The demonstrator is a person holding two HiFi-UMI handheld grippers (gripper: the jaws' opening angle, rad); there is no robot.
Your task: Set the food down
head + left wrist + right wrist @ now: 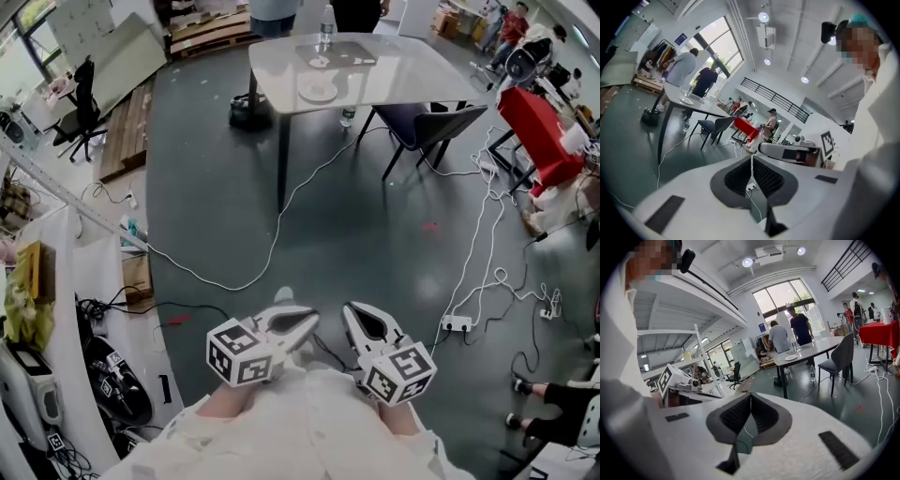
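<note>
I see no food in any view. Both grippers are held close to the person's body, above the dark floor. My left gripper (305,322) (751,157) has its jaws touching at the tips with nothing between them. My right gripper (352,311) (751,394) is shut too and holds nothing. Far ahead stands a grey table (412,80) (820,347) (701,108) bearing a white plate (319,91) (791,357) and a water bottle (325,28).
A dark chair (431,127) stands by the table and a red-covered table (539,131) lies to the right. White cables and a power strip (456,324) cross the floor. White shelving (56,281) runs along the left. Two people stand beyond the table (790,333).
</note>
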